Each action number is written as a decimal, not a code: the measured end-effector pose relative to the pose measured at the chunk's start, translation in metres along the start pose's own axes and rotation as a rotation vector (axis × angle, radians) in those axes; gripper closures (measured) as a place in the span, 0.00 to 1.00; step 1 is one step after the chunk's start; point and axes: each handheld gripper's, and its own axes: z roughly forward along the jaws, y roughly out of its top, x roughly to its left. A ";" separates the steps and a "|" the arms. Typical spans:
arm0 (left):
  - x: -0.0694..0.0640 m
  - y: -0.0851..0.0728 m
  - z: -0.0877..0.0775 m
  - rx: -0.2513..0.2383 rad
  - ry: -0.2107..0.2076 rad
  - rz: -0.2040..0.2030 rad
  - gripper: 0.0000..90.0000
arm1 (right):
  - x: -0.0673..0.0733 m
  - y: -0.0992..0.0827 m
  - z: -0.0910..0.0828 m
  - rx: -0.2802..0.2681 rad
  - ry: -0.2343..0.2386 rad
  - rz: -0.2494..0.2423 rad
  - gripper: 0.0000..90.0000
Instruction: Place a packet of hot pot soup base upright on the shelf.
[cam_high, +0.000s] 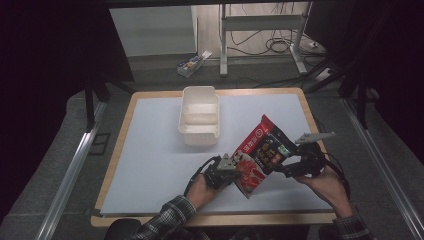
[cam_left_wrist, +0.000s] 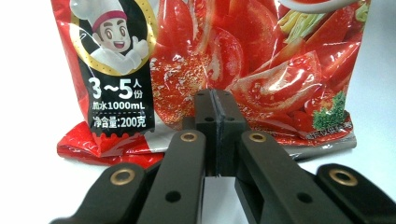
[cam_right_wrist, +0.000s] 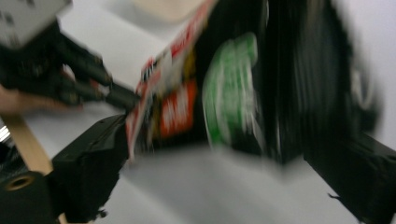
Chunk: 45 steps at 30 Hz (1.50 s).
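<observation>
A red soup-base packet (cam_high: 260, 152) with a tomato picture hangs tilted above the white mat (cam_high: 150, 150), its top end pointing away from me. My left gripper (cam_high: 227, 172) is shut on its near bottom edge; in the left gripper view the jaw tips (cam_left_wrist: 217, 105) meet on the seam of the packet (cam_left_wrist: 261, 56). My right gripper (cam_high: 292, 165) holds the right side. In the blurred right gripper view the packet (cam_right_wrist: 187, 102) spans the wide gap of that gripper (cam_right_wrist: 224, 154), a jaw against each edge. The left gripper (cam_right_wrist: 70, 79) shows beyond.
A cream plastic container (cam_high: 200, 120) stands open at the back middle of the mat. The wooden table edge (cam_high: 215, 219) runs along the front. On the floor beyond lie a small box (cam_high: 192, 64) and a desk frame (cam_high: 260, 40) with cables.
</observation>
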 end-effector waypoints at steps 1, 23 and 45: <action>-0.001 0.000 0.000 -0.001 0.004 0.005 1.00 | 0.002 0.012 0.003 -0.004 -0.007 0.006 0.21; 0.005 -0.003 -0.012 0.027 -0.005 0.036 0.81 | -0.016 0.033 0.011 -0.038 0.101 0.147 0.76; 0.000 -0.014 -0.039 0.050 0.005 -0.010 0.16 | -0.009 0.076 -0.001 -0.065 0.065 0.048 0.76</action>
